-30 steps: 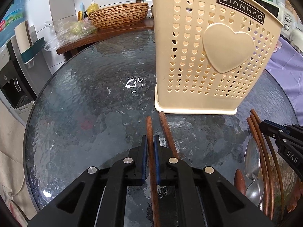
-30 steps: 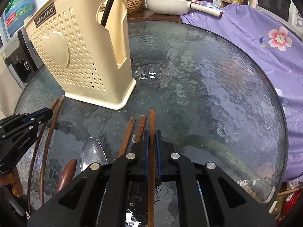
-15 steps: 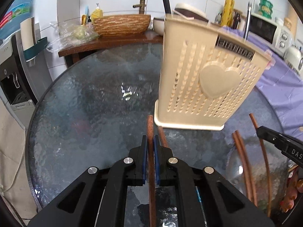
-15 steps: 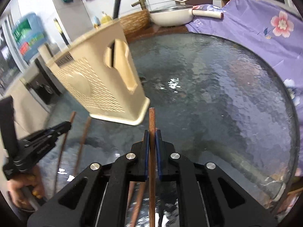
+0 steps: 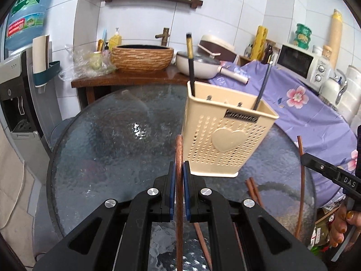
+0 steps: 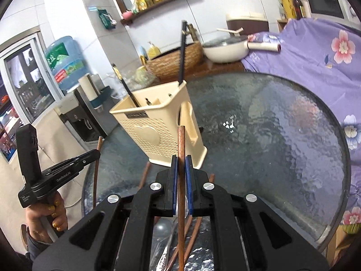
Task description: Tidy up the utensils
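Chopsticks, brown wood: one (image 5: 179, 158) pinched upright between the blue pads of the left gripper (image 5: 179, 169), tip just in front of the holder; a second (image 6: 181, 149) pinched likewise by the right gripper (image 6: 181, 169). Further chopsticks (image 5: 253, 188) lie loose on the round textured-glass table (image 5: 101, 146) near the holder's base, with a metal spoon (image 6: 163, 229) among them in the right wrist view. Utensil holder (image 5: 225, 140), cream plastic, heart-perforated, stands upright on the table with two dark utensils (image 5: 190, 63) leaning inside. Purple floral cloth (image 5: 304, 108) lies beyond the table.
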{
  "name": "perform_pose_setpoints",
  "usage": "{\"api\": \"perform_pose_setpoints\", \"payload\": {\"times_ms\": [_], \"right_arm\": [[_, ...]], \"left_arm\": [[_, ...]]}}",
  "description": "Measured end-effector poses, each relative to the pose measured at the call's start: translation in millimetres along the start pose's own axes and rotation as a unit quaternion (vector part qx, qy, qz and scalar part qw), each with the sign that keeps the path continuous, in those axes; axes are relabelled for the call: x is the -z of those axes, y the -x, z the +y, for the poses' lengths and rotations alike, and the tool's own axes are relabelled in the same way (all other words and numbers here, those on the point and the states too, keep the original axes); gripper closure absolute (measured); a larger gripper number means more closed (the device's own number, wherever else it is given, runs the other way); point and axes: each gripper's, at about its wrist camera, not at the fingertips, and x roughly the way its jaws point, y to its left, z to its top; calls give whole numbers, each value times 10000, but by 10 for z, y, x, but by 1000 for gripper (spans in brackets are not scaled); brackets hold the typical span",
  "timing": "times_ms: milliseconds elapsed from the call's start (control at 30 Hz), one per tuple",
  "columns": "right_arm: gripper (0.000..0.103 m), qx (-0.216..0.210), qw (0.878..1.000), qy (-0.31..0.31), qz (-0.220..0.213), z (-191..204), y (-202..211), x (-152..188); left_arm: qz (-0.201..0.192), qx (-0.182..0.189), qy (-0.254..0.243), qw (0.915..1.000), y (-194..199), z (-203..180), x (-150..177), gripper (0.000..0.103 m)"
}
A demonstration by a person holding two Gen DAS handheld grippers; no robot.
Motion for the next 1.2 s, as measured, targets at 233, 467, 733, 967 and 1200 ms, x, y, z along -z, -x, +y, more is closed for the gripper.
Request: {"api": "perform_pose_setpoints", "payload": {"times_ms": [233, 467, 733, 967, 1200], "right_arm": [[96, -94, 9995, 180, -231, 157, 256, -39], [96, -197, 9986, 344, -355, 317, 456, -71], [96, -424, 9975, 334, -449, 399, 628, -177], [96, -448, 9955, 518, -658, 530, 739, -354], [96, -482, 9929, 745, -795, 714, 775, -611]], "left_arm": [[-248, 160, -77, 9995, 232, -54, -49, 97], [-425, 226, -167, 9987, 377, -96, -57, 97], [-601, 382, -265, 9971, 573, -101, -120, 97], [-781, 456, -333, 9953, 704, -120, -233, 97], [-1044, 472, -454, 9924, 826, -185, -469, 97]]}}
